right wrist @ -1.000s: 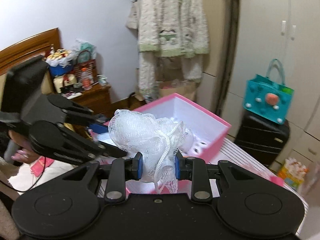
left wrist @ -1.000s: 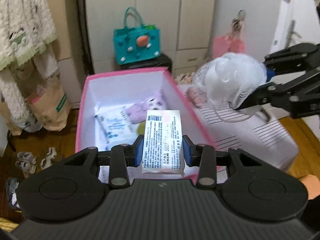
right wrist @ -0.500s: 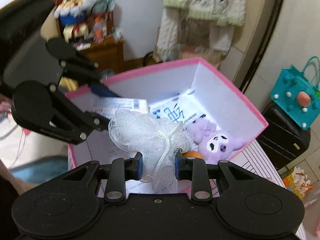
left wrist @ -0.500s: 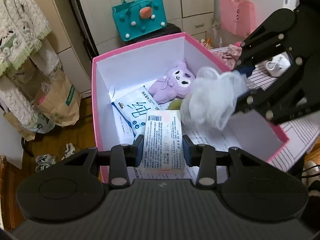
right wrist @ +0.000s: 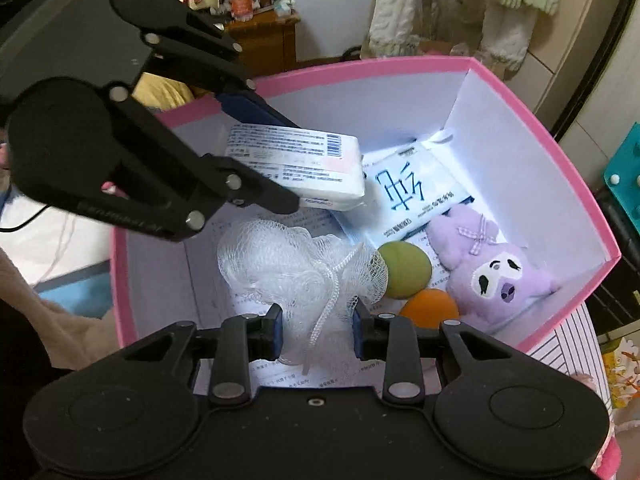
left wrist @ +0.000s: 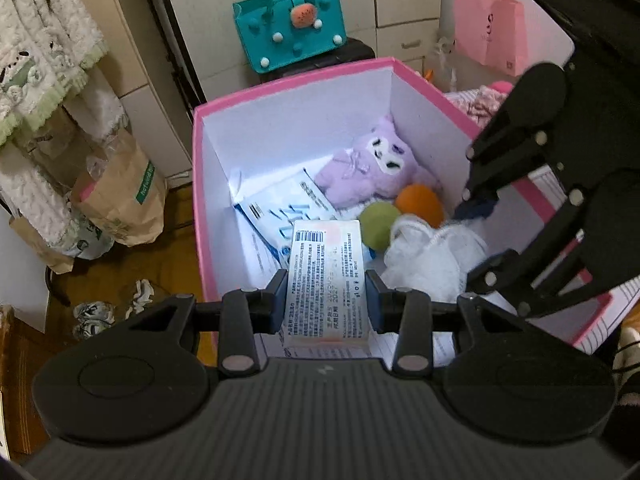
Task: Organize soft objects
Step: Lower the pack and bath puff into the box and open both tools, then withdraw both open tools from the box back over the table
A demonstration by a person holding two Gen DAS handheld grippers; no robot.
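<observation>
A pink box (left wrist: 296, 84) with white walls holds a purple plush (left wrist: 372, 168), a green ball (left wrist: 378, 226), an orange ball (left wrist: 420, 204) and a blue-and-white flat pack (left wrist: 280, 216). My left gripper (left wrist: 326, 304) is shut on a white tissue pack (left wrist: 328, 276), which hangs over the box's near side. My right gripper (right wrist: 316, 328) reaches into the box with a white mesh bath pouf (right wrist: 288, 264) between its pads. Its jaws are opening and the mesh still fills the gap. The pouf (left wrist: 428, 256) sits low beside the green ball (right wrist: 406, 270).
A teal bag (left wrist: 290, 24) stands on a dark case behind the box, with a pink bag (left wrist: 490, 28) to its right. A brown paper bag (left wrist: 120, 196) and hanging knitwear are on the left. A wooden nightstand (right wrist: 260, 40) stands beyond the box.
Both grippers have come down over the box. The right one has carried the pouf down inside it and its jaws stand wider. The left still holds the tissue pack.
</observation>
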